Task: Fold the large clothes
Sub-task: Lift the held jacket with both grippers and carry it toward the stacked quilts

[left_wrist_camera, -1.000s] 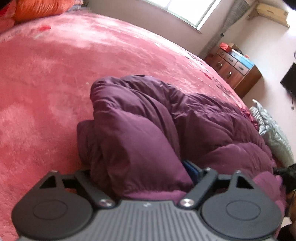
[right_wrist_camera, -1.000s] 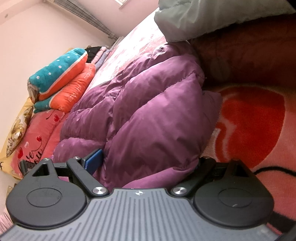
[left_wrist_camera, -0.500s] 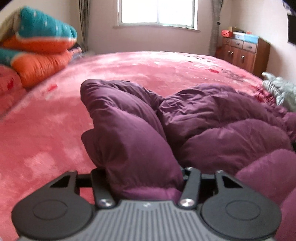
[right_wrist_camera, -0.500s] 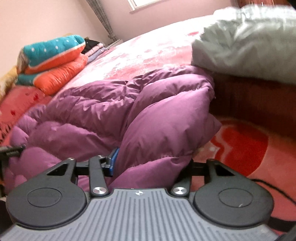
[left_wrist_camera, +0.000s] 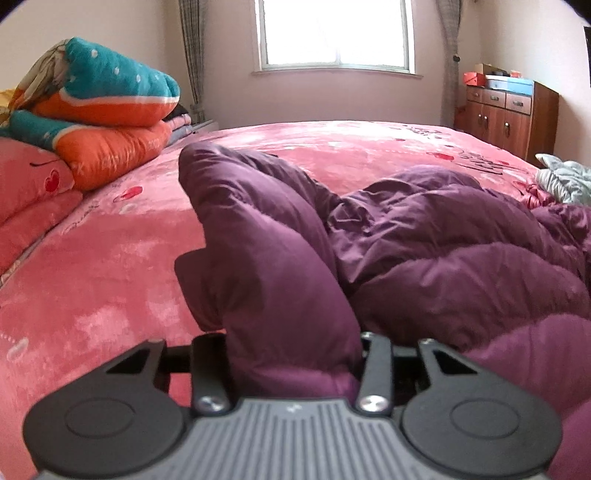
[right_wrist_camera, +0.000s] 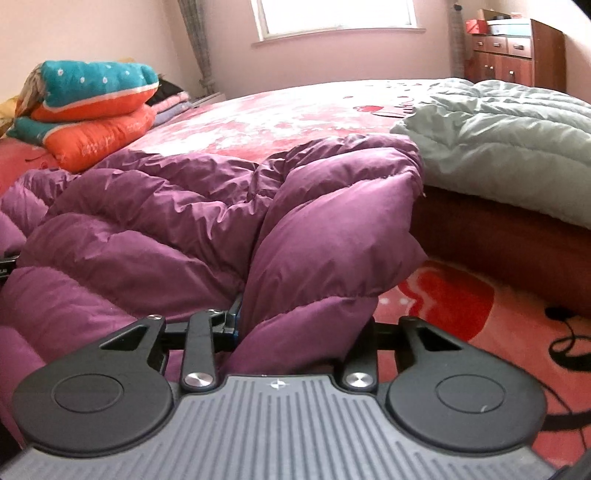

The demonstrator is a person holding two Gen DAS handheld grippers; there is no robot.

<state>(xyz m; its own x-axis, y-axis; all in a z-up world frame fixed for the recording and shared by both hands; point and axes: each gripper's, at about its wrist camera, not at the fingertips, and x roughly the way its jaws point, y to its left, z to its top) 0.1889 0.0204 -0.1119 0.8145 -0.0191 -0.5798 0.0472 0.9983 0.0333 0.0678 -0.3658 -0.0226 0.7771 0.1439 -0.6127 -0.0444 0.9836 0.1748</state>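
— So, what is the left gripper doing?

— Its jaws have just been closing, and they are clamped on a thick puffy fold of the purple down jacket, which bulges up between the two black arms.

— And the right gripper?

— Same story: its jaws have just been closing too, and they pinch another padded fold of that jacket, with a bit of blue showing at the inner side of one finger.

— Where does the jacket lie?

— Bunched up on the pink bed, spreading from both grippers toward the middle of the blanket, its quilted panels creased and heaped.

— What sits around it?

— Beside it, on the right, a pale grey-green quilted garment rests on a dark red one. Farther off, at the bed's left edge, folded teal-and-orange quilts are stacked on pink pillows. Beyond the bed are a bright window and, in the right corner, a brown wooden cabinet with boxes on top.
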